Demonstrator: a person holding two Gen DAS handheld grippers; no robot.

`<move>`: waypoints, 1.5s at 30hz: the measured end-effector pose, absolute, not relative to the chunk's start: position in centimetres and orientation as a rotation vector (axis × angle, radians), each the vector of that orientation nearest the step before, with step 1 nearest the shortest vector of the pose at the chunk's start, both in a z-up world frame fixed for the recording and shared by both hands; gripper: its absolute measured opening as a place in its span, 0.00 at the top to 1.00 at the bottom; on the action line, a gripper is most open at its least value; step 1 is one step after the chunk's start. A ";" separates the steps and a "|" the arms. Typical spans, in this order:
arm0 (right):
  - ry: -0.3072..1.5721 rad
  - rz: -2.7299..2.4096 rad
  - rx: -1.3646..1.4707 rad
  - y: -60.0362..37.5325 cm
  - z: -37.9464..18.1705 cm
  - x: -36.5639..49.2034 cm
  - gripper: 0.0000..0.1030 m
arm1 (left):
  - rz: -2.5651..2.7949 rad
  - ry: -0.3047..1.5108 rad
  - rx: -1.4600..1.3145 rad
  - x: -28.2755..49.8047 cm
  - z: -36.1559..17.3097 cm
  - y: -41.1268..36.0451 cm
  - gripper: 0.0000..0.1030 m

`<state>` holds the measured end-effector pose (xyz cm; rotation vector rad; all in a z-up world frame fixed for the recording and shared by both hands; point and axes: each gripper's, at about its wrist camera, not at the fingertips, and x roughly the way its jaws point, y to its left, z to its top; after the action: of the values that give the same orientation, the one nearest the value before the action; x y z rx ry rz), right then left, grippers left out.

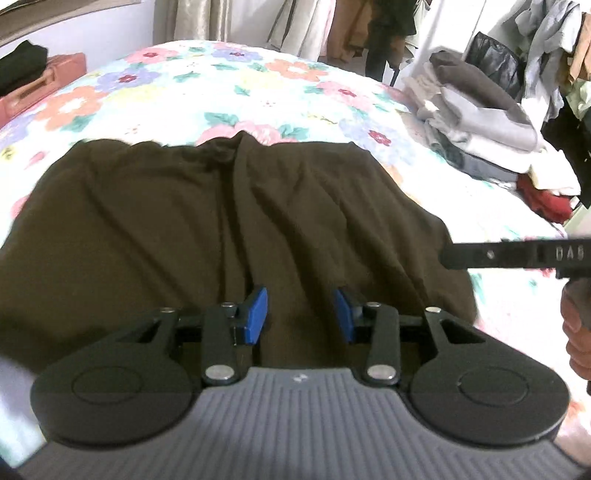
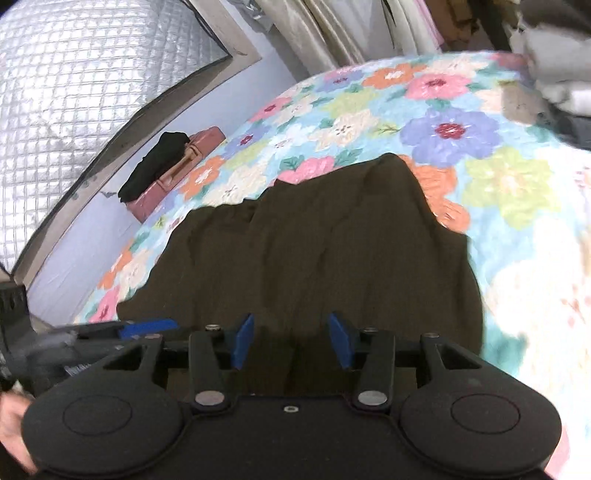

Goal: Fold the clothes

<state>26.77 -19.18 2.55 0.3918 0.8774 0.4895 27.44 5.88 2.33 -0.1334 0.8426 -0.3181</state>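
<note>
**Both grippers wide over the dark cloth**

Start close to you. Your left gripper [image 1: 301,314] has its two blue pads [image 1: 256,314] spread wide apart, and nothing is between them. It hangs over the near edge of the dark brown garment [image 1: 221,221]. I cannot tell if the pads touch the cloth.

Your right gripper [image 2: 291,339] is the same. Its blue pads [image 2: 243,341] are spread apart and hold nothing, and the dark cloth fills the gap under them. In the left wrist view, the black side of the right gripper [image 1: 517,254] pokes in from the right edge, just beside the right edge of the garment, with your hand [image 1: 578,325] below it. In the right wrist view, one blue pad of the left gripper [image 2: 147,326] peeks in at the lower left (it is a bit blurry).

Next comes the garment [image 2: 314,251] itself. It lies spread out on the flower bedspread [image 1: 221,85], with many soft wrinkles running away from you. Its far edge is wavy, with a bump in the middle.

Past it, the bedspread [image 2: 443,122] is bare, with pink, purple, orange and green flowers.

Farther off, on the right side of the bed, sits a pile of folded clothes [image 1: 480,122] in grey, white and red. On the left side, beside the bed, there is a pink case [image 2: 173,173] with a black cloth [image 2: 155,162] on top of it.

At the very back, curtains [image 1: 199,18] and hanging clothes [image 1: 351,29] line the wall.
</note>
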 end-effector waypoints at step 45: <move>0.872 0.338 0.253 -16.6 1.1 39.0 0.52 | -0.213 0.863 -0.268 31.2 -2.5 10.7 0.46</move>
<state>38.96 -16.63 1.13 0.2534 0.8718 0.3376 31.22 10.69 -2.51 -0.2683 0.8627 -0.2135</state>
